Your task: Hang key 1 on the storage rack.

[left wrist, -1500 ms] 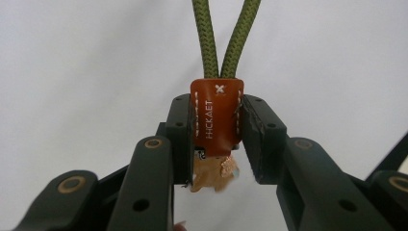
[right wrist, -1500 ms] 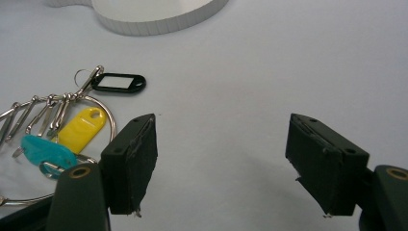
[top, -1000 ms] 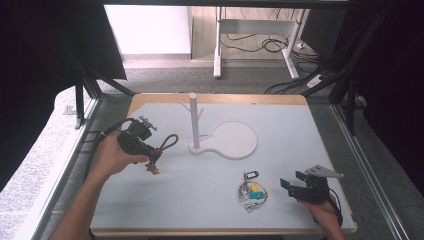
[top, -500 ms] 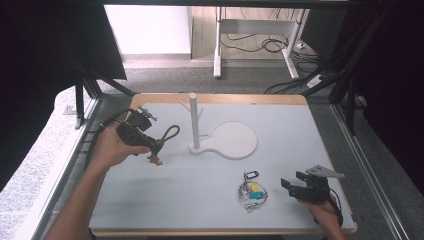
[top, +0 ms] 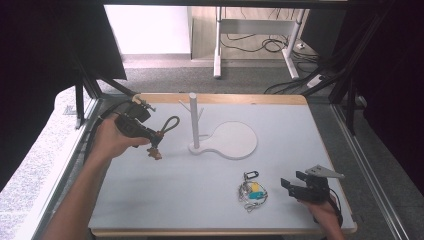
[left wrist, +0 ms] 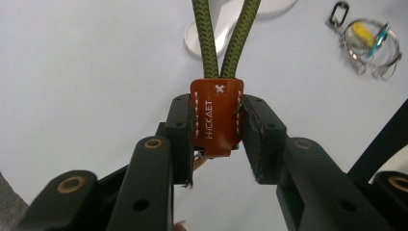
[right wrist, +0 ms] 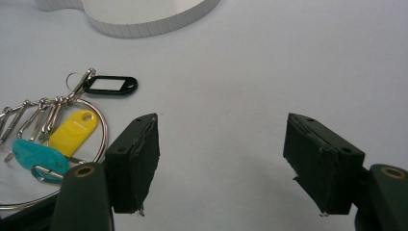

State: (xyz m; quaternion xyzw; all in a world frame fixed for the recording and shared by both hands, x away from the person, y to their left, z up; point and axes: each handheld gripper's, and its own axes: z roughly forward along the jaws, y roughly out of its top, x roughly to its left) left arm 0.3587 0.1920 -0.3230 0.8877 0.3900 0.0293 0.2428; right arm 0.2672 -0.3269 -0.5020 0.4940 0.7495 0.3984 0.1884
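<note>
My left gripper [top: 156, 138] is shut on a keychain's brown leather tab [left wrist: 216, 115], held above the table at its left side. The keychain's olive-green cord loop [top: 170, 123] sticks out past the jaws toward a white post with side pegs [top: 194, 120], a short gap away. That post rises from a flat white base [top: 235, 140]. A key ring [top: 252, 192] with yellow, teal and black tags lies on the table. Just right of it, my right gripper [top: 290, 184] rests low. In its own view the right gripper [right wrist: 221, 159] is open with bare table between the jaws and the key ring [right wrist: 57, 139] at the left.
The pale table [top: 200, 210] has a wooden edge, with dark frame posts on both sides. A cable trails from the left gripper over the left edge. Past the far edge are a desk's legs and floor cables.
My left gripper has carried the keychain up and toward the table's far side, its loop now level with the post. The right gripper and key ring have stayed put.
</note>
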